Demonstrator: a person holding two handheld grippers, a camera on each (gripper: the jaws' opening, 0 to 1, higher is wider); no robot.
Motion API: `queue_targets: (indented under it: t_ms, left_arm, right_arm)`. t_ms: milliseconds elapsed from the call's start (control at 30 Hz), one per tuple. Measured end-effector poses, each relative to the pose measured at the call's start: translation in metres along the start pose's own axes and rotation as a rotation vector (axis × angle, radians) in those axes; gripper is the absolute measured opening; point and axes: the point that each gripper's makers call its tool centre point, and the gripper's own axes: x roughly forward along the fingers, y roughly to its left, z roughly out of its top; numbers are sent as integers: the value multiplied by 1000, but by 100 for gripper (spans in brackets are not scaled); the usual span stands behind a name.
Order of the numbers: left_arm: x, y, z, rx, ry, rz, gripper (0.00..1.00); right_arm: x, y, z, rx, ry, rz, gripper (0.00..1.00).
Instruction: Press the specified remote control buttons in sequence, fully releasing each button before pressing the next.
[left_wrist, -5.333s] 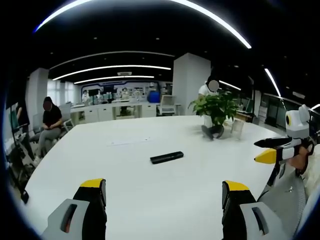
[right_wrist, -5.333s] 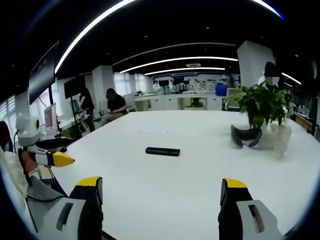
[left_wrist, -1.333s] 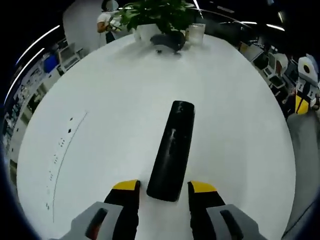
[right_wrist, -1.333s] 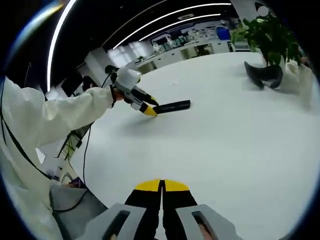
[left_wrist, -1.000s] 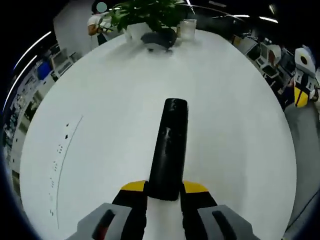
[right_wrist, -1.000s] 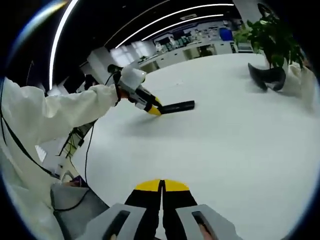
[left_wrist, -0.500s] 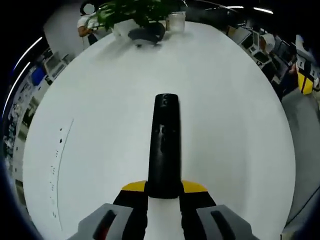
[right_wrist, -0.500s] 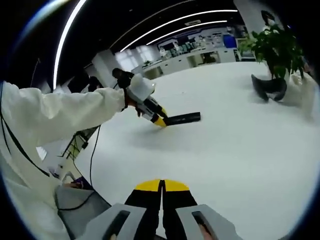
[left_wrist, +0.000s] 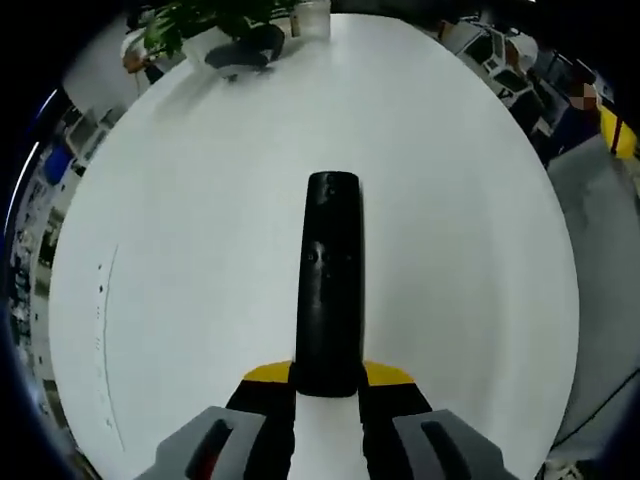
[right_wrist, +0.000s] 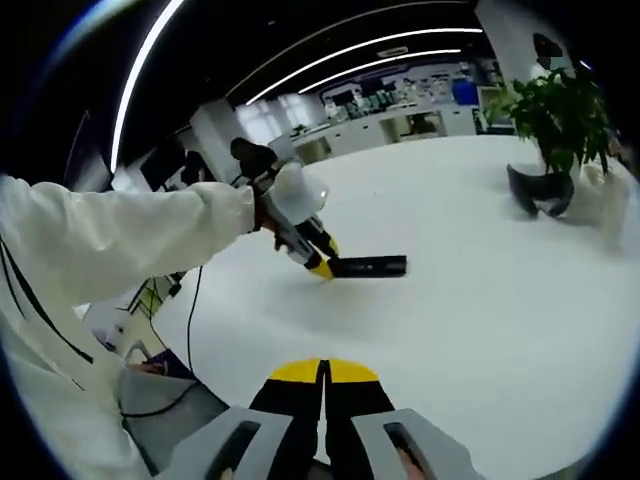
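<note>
Left gripper (left_wrist: 327, 378): I have its yellow-tipped jaws clamped on the near end of the remote control (left_wrist: 329, 283), one jaw on each long side.
Remote control: black, slim, held lengthwise straight out from my left jaws, button face up; in the right gripper view (right_wrist: 368, 266) it sticks out level from the left gripper (right_wrist: 322, 267) above the table (right_wrist: 480, 300). I cannot tell whether its far end touches the tabletop.
Buttons: a few small ones show as faint marks midway along the remote; too small for me to read.
Right gripper (right_wrist: 323, 372): jaws pressed together, yellow tips touching, holding nothing; it hangs over the table's near edge, well apart from the remote.
Table: large, white, rounded; bare surface (left_wrist: 200, 220) on all sides of the remote.
Potted plant (right_wrist: 555, 115): green leaves, at the far end of the table beyond the remote; also seen in the left gripper view (left_wrist: 205, 20).
Dark curved object (right_wrist: 540, 190): lies on the table at the foot of the plant; I cannot tell what it is.
Sleeve (right_wrist: 110, 250): white, reaching from the left toward the remote, behind the left gripper.
</note>
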Motion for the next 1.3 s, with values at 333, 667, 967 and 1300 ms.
queue_targets:
  t_ms: [333,667,967,1300]
  left_arm:
    - [-1,-34,-4,-6,9,-1,22]
    - [-1,-62,-6,16,56,-6,22]
    - [-3,-81,-8,24,72,-8,22]
    - [-5,-107,-9,10,20,-3,21]
  right_arm:
    - [-5,5,-5,-25,25,-3,0]
    - [-11,19,-10,-70,30,-1,0]
    - [-16,25,-17,-96,45,-17,0]
    - [-15,22,-24,-49,75,-43,0]
